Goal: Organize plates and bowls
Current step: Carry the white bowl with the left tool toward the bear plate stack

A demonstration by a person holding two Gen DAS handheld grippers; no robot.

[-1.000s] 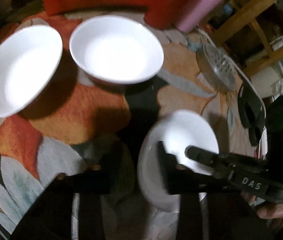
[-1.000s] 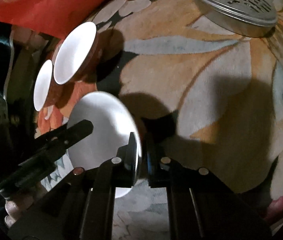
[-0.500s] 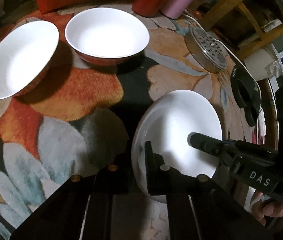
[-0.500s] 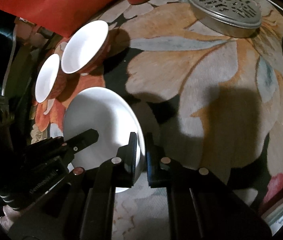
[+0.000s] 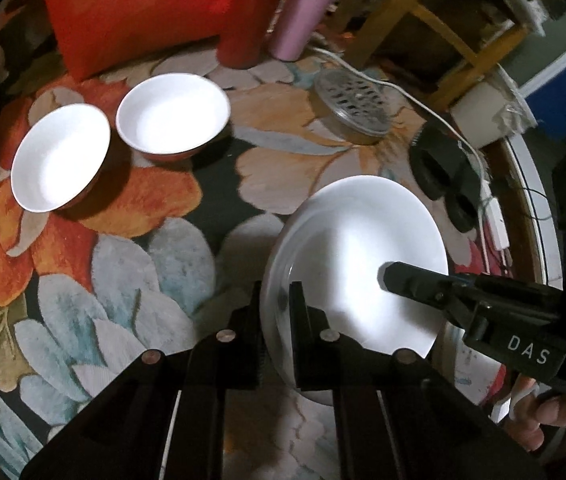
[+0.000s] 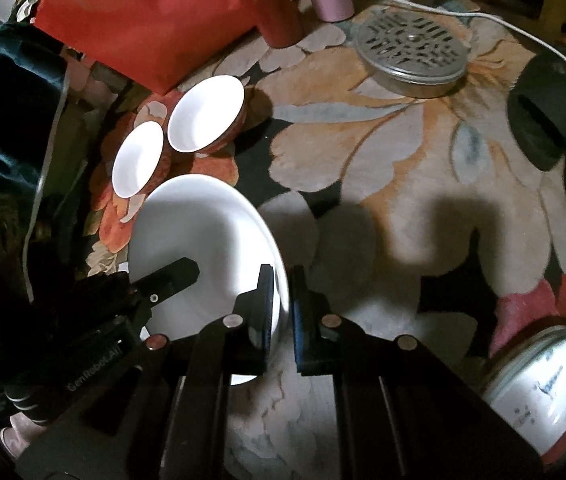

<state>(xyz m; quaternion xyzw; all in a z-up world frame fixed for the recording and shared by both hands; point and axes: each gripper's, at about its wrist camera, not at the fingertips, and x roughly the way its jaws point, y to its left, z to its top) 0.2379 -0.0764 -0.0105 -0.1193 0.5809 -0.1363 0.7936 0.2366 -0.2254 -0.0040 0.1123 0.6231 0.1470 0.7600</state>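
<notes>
A white plate hangs tilted a little above the floral tablecloth, with its shadow on the cloth beneath. My left gripper is shut on the plate's left rim. My right gripper is shut on the opposite rim; one of its fingers lies over the plate in the left wrist view. Two white bowls with red outsides stand side by side on the cloth, up and to the left of the plate. The right wrist view shows them just beyond the plate.
At the back stand a red bag, a red cylinder and a pink tumbler. A perforated metal tin, black headphones and a white cable lie to the right. A white lidded jar sits near the right edge.
The left gripper's jaws have closed on the plate's rim. Both grippers have risen with the plate, lifting it off the cloth; the bowls now look farther away.
</notes>
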